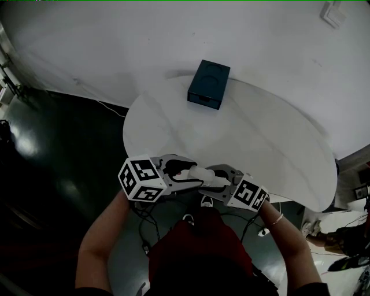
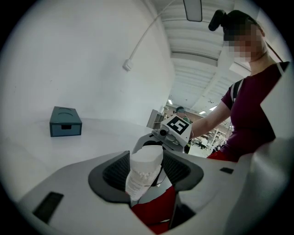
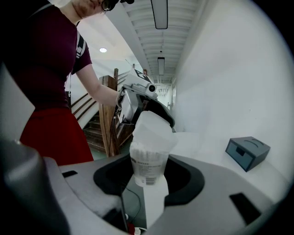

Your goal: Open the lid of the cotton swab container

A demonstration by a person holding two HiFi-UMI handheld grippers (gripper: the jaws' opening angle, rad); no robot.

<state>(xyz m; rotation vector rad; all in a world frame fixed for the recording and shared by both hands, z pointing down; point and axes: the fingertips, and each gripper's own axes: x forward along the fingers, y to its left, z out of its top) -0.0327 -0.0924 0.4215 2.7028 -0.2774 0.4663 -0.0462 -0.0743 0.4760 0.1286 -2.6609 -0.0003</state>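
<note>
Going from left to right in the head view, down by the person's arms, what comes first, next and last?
left gripper → cotton swab container → right gripper

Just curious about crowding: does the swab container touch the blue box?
Apart. The head view shows the swab container near the person, the blue box far across the table.

We believe this is a laboratory or a test room inside a bigger work building, not a home. We see a plain white table (image 1: 266, 144) against a bare white wall (image 1: 144, 34) and a dark shiny floor (image 1: 52, 150) with a white cable (image 1: 107, 106) lying loose on it. Long tube lamps (image 3: 161, 13) hang under a ribbed ceiling (image 2: 202, 69). A wooden staircase (image 3: 98, 126) goes up beside the table. Behind the person is a lit hall (image 2: 209, 137), too small for us to tell more.
</note>
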